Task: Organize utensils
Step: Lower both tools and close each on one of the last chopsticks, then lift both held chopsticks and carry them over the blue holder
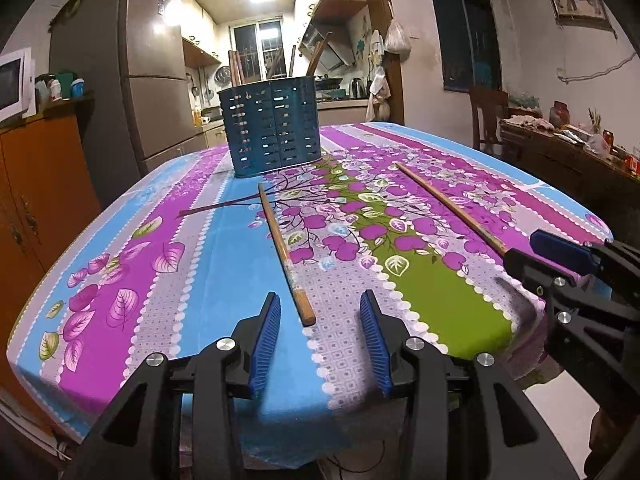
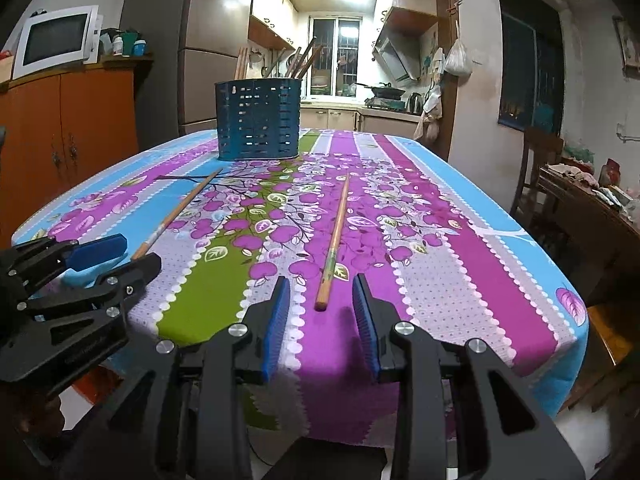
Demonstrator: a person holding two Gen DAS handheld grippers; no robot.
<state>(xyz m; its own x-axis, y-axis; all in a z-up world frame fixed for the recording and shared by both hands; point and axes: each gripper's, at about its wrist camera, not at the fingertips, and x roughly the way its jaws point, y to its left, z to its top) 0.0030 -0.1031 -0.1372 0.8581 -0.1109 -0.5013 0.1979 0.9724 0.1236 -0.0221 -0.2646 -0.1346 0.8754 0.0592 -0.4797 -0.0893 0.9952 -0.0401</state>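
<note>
While both claws gape empty, each chopstick point(image 1: 284, 252) lies just ahead.

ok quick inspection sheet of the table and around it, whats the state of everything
surface: table under a flowered tablecloth, mostly bare
job's things: left chopstick and right chopstick lie flat, apart; blue slotted holder upright at the far end, utensils already in it
clutter: nothing seen on the cloth
grippers: left gripper open, jaws either side of the left chopstick's near end, not touching; right gripper likewise at the right chopstick
cables: nothing seen
surroundings: fridge, microwave on an orange cabinet, kitchen behind, chair
</note>
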